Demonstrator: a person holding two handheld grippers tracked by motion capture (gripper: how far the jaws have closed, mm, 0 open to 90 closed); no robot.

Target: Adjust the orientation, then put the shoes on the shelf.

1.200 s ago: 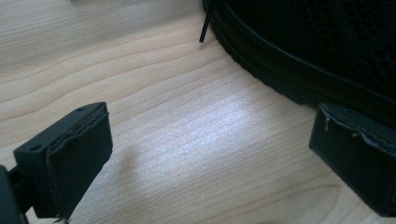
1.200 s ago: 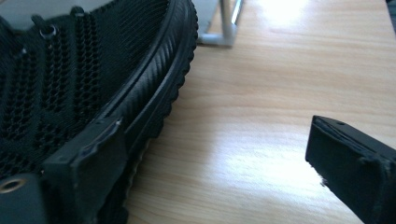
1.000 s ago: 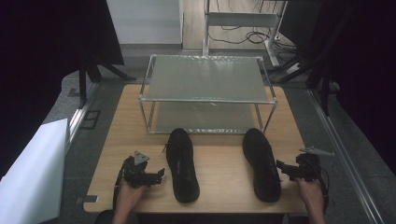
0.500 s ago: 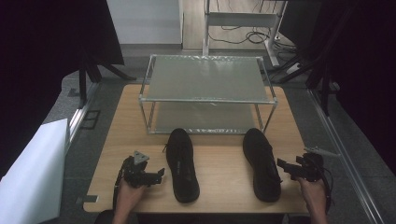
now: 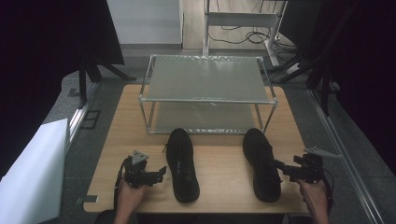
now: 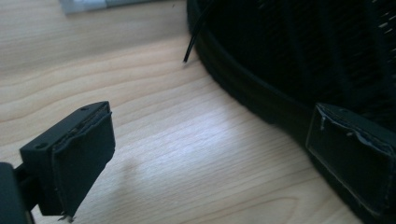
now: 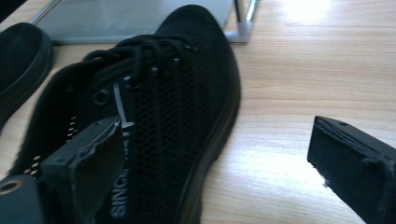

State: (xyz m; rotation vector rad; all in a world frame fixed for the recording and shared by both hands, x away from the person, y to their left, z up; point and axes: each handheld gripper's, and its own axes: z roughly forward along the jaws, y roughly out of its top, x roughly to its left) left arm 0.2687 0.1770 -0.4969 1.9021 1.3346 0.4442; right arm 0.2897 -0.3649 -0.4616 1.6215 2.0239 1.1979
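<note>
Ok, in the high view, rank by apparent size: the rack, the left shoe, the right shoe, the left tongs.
1. rack
2. left shoe and right shoe, alike
3. left tongs

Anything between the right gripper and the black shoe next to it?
Nothing visible. The right gripper is open right beside the right-hand black mesh lace-up shoe, one jaw over its collar, the other over the bare wooden table. Its jaws have just been opening wider.
</note>
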